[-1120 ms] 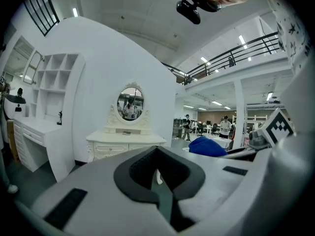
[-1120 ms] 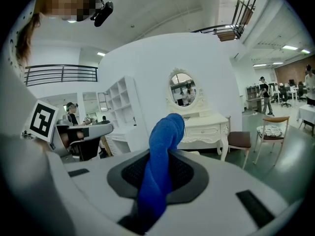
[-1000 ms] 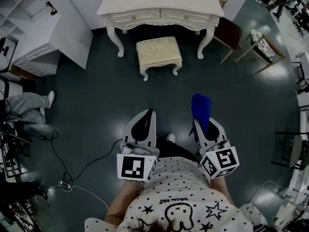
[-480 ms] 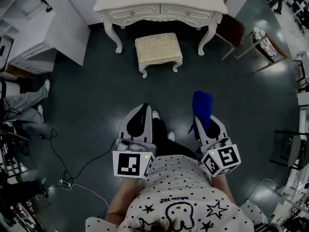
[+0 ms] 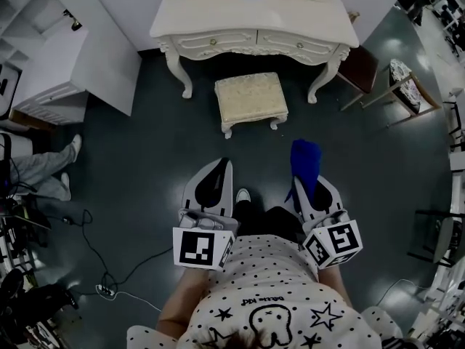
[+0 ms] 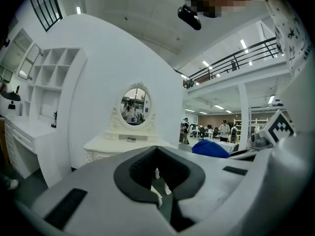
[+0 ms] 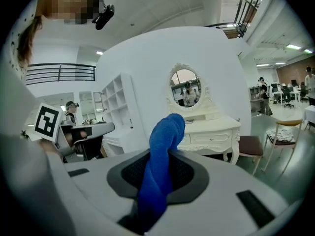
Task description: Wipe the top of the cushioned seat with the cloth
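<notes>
- The right claw (image 5: pixel 309 189) was shut tight on the blue cloth (image 5: pixel 304 163).
- The cloth stuck up out of the front of that claw, in a thick twisted roll.
- The left claw (image 5: pixel 216 180) was closed too, its two sides pressed together, and it held nothing.
- Both claws were low in front of the person (image 5: pixel 269 297), side by side, over the dark floor (image 5: pixel 145 173).
- The seat (image 5: pixel 251 97) stood ahead of the claws, well apart from them.
- It was just in front of the white table (image 5: pixel 254 13), partly under its front edge.
- The cloth did not touch the seat.
</notes>
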